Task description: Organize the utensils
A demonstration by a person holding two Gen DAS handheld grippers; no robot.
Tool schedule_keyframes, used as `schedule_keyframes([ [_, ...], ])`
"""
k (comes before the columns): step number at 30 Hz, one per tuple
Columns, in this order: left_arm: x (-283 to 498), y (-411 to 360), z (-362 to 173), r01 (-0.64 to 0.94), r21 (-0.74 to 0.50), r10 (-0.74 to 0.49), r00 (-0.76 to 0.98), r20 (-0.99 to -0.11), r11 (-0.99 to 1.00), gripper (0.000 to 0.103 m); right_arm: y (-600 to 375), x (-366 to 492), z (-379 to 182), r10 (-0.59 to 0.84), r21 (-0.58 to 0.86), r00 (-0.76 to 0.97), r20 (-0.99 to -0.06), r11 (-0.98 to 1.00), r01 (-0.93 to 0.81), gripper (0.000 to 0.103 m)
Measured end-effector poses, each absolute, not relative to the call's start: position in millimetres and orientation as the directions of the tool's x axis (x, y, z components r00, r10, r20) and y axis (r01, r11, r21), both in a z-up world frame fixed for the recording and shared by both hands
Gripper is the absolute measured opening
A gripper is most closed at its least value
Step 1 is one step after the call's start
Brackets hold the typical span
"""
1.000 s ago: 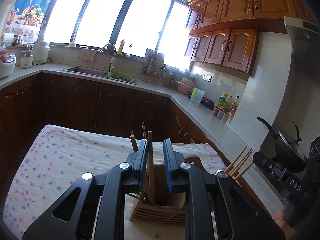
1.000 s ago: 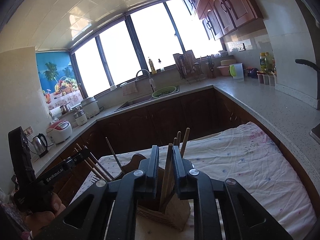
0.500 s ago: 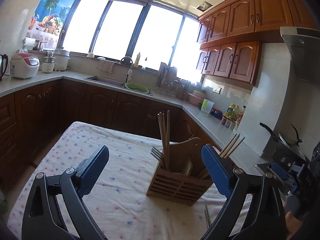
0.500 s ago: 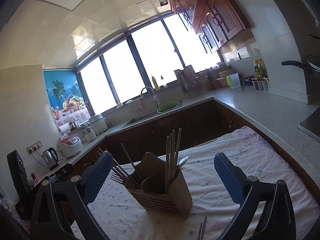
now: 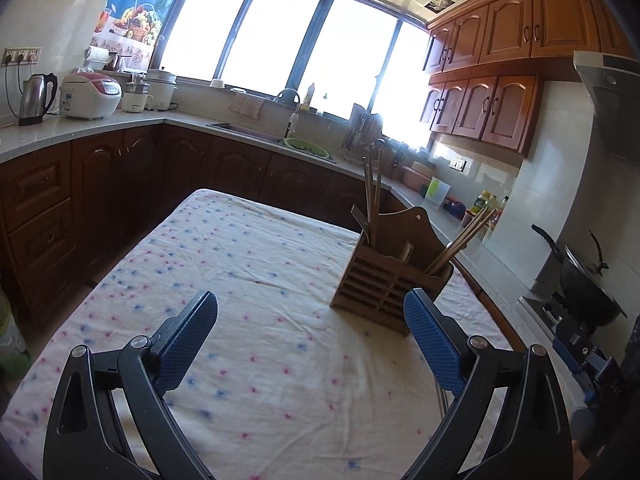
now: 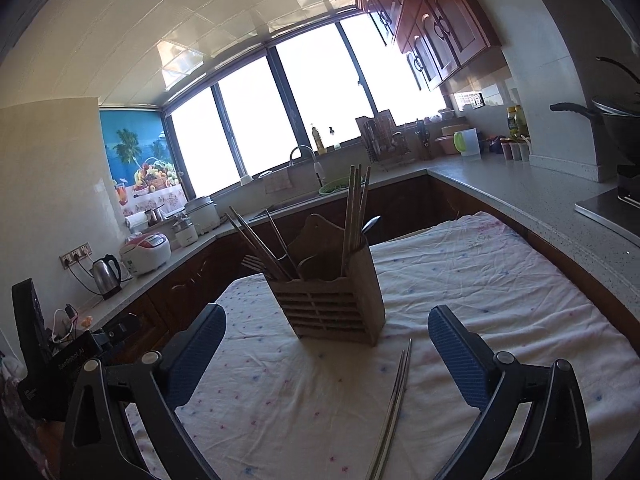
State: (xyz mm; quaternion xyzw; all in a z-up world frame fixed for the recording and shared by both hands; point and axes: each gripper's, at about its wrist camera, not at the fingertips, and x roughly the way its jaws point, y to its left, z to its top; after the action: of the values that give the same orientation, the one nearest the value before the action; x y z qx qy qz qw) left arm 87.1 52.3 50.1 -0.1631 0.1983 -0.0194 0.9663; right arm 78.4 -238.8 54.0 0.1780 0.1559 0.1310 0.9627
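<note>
Hovering wide open over the tablecloth (image 5: 260, 264): left gripper (image 5: 310, 334), holding nothing. Standing ahead: wooden utensil holder (image 6: 332, 300), chopsticks (image 6: 354, 210) upright inside. Lying loose nearby: metal chopsticks (image 6: 394, 408). Spreading wide, empty: right gripper (image 6: 327, 350).

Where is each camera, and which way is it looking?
Left wrist: sits on the left gripper, open, looking across the cloth-covered table at the wooden utensil holder.
Right wrist: sits on the right gripper, open, facing the holder, with metal chopsticks lying on the cloth.
Both show the holder, table and kitchen window.
</note>
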Motion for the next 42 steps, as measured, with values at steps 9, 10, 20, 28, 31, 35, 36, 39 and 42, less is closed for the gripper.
schedule_keyframes([
  [9, 57.6, 37.4, 33.0, -0.009, -0.247, -0.094, 0.910, -0.403, 0.969, 0.096, -233.0, 42.8, 25.3, 0.278, 0.359, 0.920, -0.276, 0.918, -0.170, 0.102],
  [10, 55.0, 35.1, 31.9, -0.009, -0.238, -0.091, 0.910, -0.405, 0.971, 0.096, -233.4, 41.1, 23.6, 0.275, 0.357, 0.919, -0.282, 0.919, -0.165, 0.102],
  [20, 25.0, 18.0, 47.4, -0.001, -0.146, -0.050, 0.937, -0.346, 0.989, 0.103, -229.3, 15.6, 46.0, 0.213, 0.256, 0.945, -0.246, 0.955, -0.149, 0.103],
  [28, 6.8, 6.8, 30.0, -0.011, -0.099, -0.023, 0.944, -0.330, 0.995, 0.103, -213.9, -2.4, 37.1, 0.169, 0.151, 0.961, -0.218, 0.979, -0.138, 0.103],
  [31, 1.2, 2.5, 24.9, -0.015, -0.071, -0.008, 0.947, -0.322, 0.997, 0.103, -212.6, -4.8, 28.4, 0.164, 0.138, 0.958, -0.234, 0.981, -0.134, 0.103],
  [35, -0.6, 0.7, 16.7, -0.022, -0.054, 0.003, 0.942, -0.334, 0.998, 0.103, -212.5, -8.3, 19.0, 0.166, 0.133, 0.953, -0.252, 0.982, -0.135, 0.103],
  [36, 0.1, 0.9, 14.7, -0.021, -0.056, 0.001, 0.940, -0.342, 0.998, 0.103, -213.0, -8.5, 17.7, 0.166, 0.134, 0.952, -0.258, 0.982, -0.135, 0.103],
  [39, -0.2, 0.7, 8.4, -0.026, -0.053, 0.006, 0.936, -0.351, 0.998, 0.103, -213.4, -9.0, 14.0, 0.164, 0.132, 0.948, -0.272, 0.982, -0.132, 0.103],
  [42, -0.4, -0.4, 3.6, -0.029, -0.039, 0.014, 0.934, -0.357, 0.999, 0.103, -214.0, -11.2, 10.4, 0.160, 0.129, 0.946, -0.281, 0.983, -0.128, 0.103],
])
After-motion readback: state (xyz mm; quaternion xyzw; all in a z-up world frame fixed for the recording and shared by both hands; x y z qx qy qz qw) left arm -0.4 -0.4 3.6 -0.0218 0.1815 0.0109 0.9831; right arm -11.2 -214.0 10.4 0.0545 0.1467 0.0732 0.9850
